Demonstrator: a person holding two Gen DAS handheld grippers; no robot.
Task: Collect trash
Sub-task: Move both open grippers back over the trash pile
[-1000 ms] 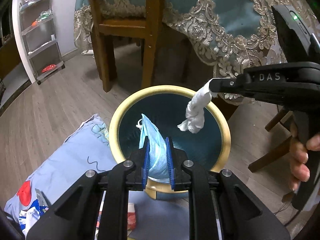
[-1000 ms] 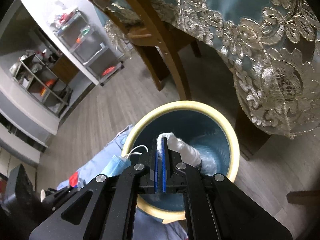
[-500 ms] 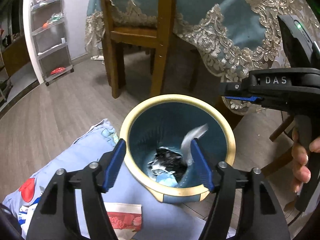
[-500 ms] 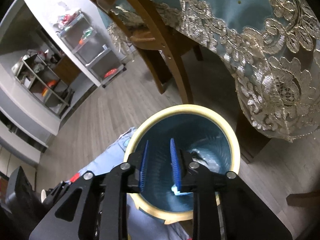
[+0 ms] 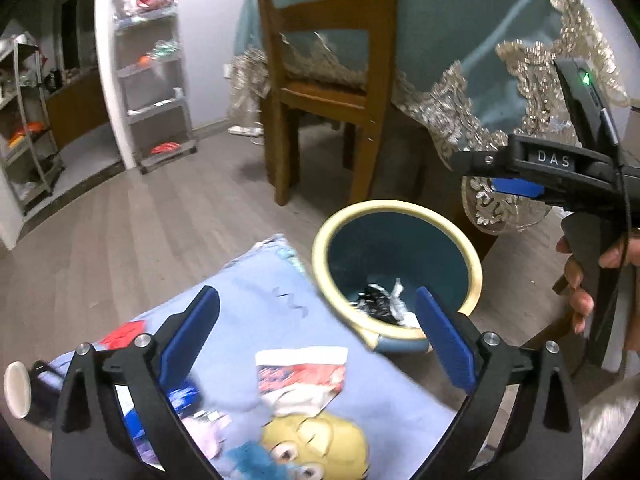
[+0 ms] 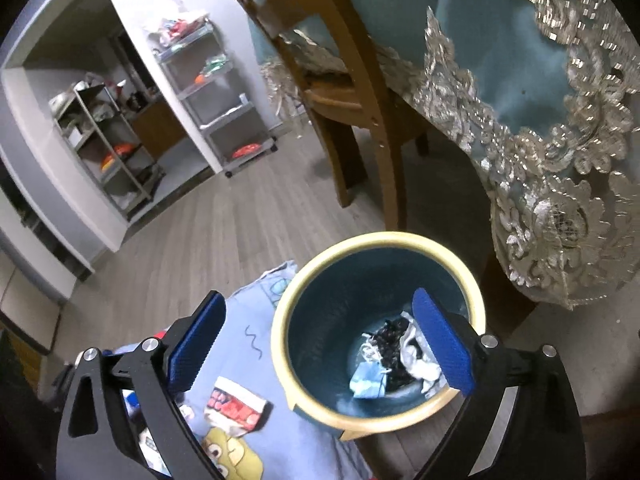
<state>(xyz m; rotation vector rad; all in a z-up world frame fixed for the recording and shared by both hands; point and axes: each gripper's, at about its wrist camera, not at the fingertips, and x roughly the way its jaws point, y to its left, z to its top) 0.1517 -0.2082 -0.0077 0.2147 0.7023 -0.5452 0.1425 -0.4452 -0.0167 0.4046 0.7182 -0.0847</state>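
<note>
A blue bin with a cream rim (image 5: 396,206) (image 6: 380,238) stands on the floor. At its bottom lie a blue face mask (image 6: 368,384), a white tissue (image 6: 418,362) and black crumpled scraps (image 5: 374,300). My left gripper (image 5: 316,291) hovers over the blanket's edge, left of the bin, its jaws opening wide with nothing between them. Above the bin, my right gripper (image 6: 318,295) also has its jaws opening, and they are empty; it enters the left wrist view from the right (image 5: 480,172). A red-and-white wrapper (image 5: 300,372) (image 6: 236,404) lies on the blanket.
The light blue cartoon blanket (image 5: 260,312) holds several small items near its lower left. A wooden chair (image 5: 320,96) and a table with a teal lace cloth (image 6: 520,60) stand behind the bin. Grey shelves (image 5: 156,92) line the far wall. A hand (image 5: 580,280) grips the right handle.
Both grippers went from shut to wide open. The blue mask and white tissue dropped into the bin. The left gripper pulled back and up, toward the blanket.
</note>
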